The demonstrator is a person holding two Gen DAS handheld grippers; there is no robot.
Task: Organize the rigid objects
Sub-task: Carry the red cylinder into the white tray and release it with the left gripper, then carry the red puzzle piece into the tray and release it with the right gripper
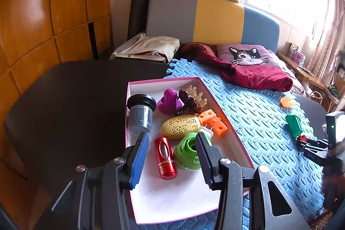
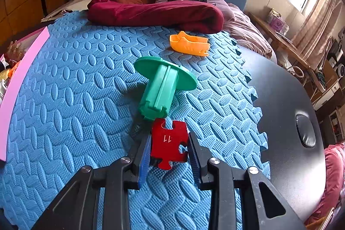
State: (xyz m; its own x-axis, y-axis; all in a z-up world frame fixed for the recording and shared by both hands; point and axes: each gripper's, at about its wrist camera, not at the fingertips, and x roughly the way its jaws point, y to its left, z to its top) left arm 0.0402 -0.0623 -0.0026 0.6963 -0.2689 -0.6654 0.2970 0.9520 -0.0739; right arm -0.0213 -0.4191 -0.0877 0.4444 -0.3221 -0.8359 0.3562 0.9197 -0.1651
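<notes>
A pink-rimmed white box [image 1: 241, 148] on the blue foam mat [image 1: 269, 113] holds several toys: a red cylinder [image 1: 165, 157], a light green piece [image 1: 186, 152], a yellow oval [image 1: 180, 126], orange cubes [image 1: 212, 121], a purple piece [image 1: 169, 100] and a grey filter [image 1: 140, 114]. My left gripper [image 1: 172, 143] is open above the box, empty. My right gripper [image 2: 169, 143] is shut on a red puzzle piece [image 2: 169, 140] low over the mat, and shows in the left wrist view [image 1: 301, 140]. A green flanged spool [image 2: 160, 85] and an orange boat [image 2: 189, 43] lie on the mat.
The mat lies on a black table [image 2: 286, 100]. A dark red cloth [image 2: 155, 12] and a cat pillow [image 1: 248, 55] lie at the far end. The box's pink wall [image 2: 19, 81] is at the left in the right wrist view. A wooden wardrobe [image 1: 43, 14] stands left.
</notes>
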